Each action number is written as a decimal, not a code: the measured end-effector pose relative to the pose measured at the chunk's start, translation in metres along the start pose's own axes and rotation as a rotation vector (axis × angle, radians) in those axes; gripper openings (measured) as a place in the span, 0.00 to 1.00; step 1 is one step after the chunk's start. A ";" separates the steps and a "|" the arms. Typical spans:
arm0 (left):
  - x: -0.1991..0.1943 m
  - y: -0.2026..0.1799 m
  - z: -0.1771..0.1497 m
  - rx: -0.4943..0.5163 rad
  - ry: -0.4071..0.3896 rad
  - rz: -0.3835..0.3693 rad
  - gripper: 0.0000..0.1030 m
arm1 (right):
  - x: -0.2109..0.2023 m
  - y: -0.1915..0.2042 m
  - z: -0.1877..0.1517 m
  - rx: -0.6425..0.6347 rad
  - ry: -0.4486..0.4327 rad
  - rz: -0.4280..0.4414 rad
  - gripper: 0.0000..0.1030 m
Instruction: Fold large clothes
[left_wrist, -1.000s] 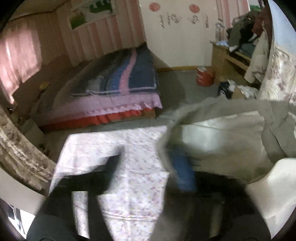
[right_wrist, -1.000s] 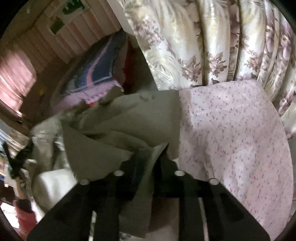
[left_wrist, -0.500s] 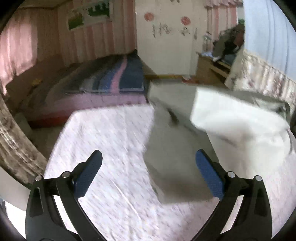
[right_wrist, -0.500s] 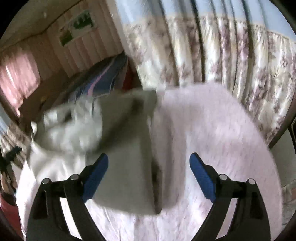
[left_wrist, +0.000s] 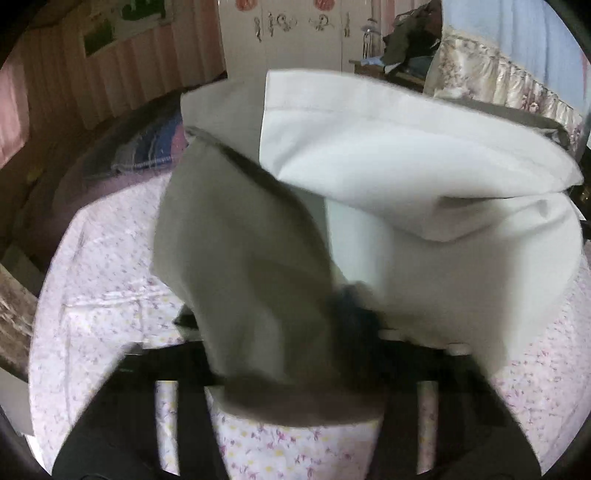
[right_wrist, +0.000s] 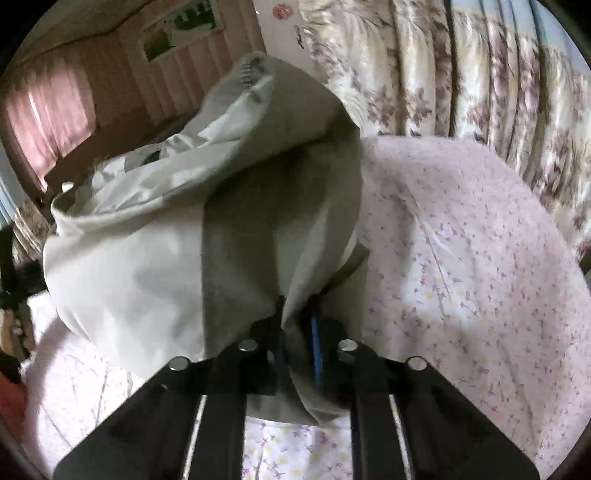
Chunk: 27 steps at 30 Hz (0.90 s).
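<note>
You are gripping the grey garment (right_wrist: 207, 229) with the right claw (right_wrist: 295, 339); its jaws are pinched almost fully together on a bunched fold at about 6 o'clock in the right wrist view. The left claw (left_wrist: 314, 332) is closing, with grey cloth between its jaws, though blur keeps me from telling whether the pads are pressing yet. The garment is lying heaped on the floral bedsheet (right_wrist: 461, 277), rising toward 12 o'clock, its pale lining (left_wrist: 388, 147) showing at 1 o'clock in the left wrist view. Risks, in my judgement: the right claw is holding several layers, so lifting may drag a hidden layer and spoil the fold; the left grip may be shallow and slip under the fabric's weight; uneven pulling would skew the edge.
</note>
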<state>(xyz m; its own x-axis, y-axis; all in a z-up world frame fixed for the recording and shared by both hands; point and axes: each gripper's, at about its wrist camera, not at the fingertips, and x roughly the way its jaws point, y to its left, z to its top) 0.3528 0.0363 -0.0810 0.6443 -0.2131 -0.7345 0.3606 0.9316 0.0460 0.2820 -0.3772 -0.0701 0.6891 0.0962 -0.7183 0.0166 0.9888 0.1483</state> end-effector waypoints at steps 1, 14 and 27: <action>-0.006 0.001 0.001 -0.009 -0.006 -0.022 0.15 | -0.003 0.003 0.001 -0.008 -0.007 0.002 0.06; -0.164 -0.015 -0.071 -0.052 -0.178 -0.196 0.07 | -0.122 0.032 -0.039 0.004 -0.125 0.235 0.04; -0.240 -0.014 -0.193 -0.134 -0.099 -0.137 0.15 | -0.185 0.009 -0.148 -0.016 -0.017 0.224 0.05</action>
<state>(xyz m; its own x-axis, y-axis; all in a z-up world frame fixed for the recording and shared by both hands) 0.0631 0.1311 -0.0359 0.6608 -0.3625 -0.6572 0.3612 0.9212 -0.1449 0.0474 -0.3694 -0.0370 0.6865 0.3121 -0.6567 -0.1499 0.9445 0.2923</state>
